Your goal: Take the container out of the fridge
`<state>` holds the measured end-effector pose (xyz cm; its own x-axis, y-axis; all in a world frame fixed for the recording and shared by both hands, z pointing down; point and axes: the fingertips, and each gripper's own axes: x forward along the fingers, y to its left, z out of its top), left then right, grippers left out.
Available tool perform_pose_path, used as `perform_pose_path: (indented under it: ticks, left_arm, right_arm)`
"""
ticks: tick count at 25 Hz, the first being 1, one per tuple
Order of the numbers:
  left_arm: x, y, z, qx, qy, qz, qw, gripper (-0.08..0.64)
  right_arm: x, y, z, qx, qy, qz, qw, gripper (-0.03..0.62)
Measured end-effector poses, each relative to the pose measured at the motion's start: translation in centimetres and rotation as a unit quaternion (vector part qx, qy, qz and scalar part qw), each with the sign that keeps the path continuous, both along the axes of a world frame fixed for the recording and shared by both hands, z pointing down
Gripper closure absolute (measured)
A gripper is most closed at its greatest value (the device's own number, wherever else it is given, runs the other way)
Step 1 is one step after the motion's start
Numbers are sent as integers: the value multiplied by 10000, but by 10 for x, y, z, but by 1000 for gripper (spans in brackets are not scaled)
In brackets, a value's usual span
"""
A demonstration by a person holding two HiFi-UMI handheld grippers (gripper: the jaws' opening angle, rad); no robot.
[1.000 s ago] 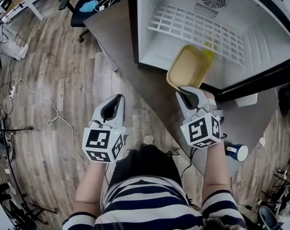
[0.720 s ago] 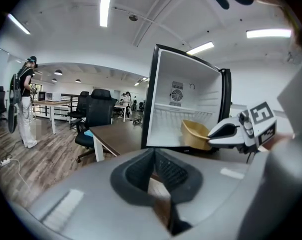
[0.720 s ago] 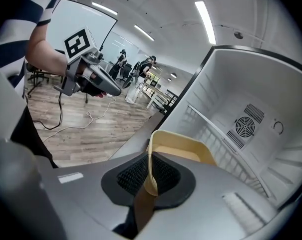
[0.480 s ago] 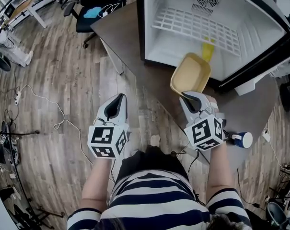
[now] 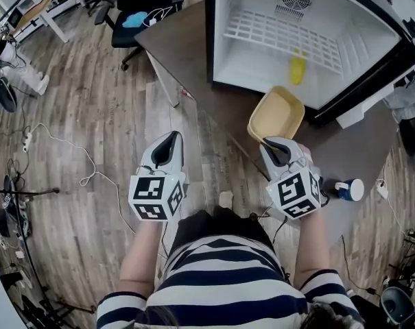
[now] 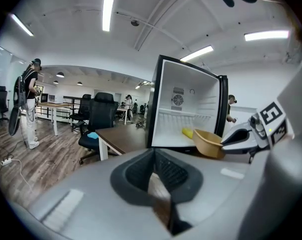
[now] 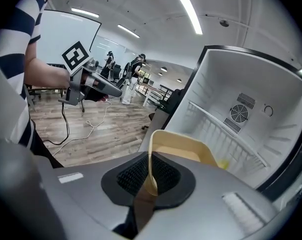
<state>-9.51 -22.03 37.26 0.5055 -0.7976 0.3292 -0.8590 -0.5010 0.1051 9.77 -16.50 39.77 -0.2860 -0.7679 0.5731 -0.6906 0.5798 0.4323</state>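
Observation:
The container (image 5: pixel 276 115) is a shallow tan plastic tub. It hangs outside the open fridge (image 5: pixel 310 43), over the brown table (image 5: pixel 186 43). My right gripper (image 5: pixel 274 146) is shut on its near rim. In the right gripper view the rim (image 7: pixel 151 159) is pinched between the black pads, and the tub (image 7: pixel 183 151) stretches away toward the fridge (image 7: pixel 240 114). My left gripper (image 5: pixel 167 144) hovers over the wooden floor to the left, shut with nothing in it. The left gripper view shows the tub (image 6: pixel 209 143) held in front of the fridge (image 6: pixel 185 109).
A small yellow object (image 5: pixel 297 69) lies on the fridge floor under a white wire shelf (image 5: pixel 289 36). A blue mug (image 5: pixel 349 189) stands on the table at right. Office chairs (image 5: pixel 135 2) stand behind the table, and cables (image 5: pixel 63 156) lie on the floor at left.
The right gripper has drawn the tub back toward me, from the fridge's front lip to fully outside it. The left gripper has stayed roughly where it was.

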Motion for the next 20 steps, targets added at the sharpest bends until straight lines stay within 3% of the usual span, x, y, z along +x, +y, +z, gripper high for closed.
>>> perform_pose_path:
  ticks: [20]
  left_arm:
    - [-3,14,-6,49,9,51,10000,560]
  right_arm:
    - [-14,21,-4,-69,-228,45,9997,574]
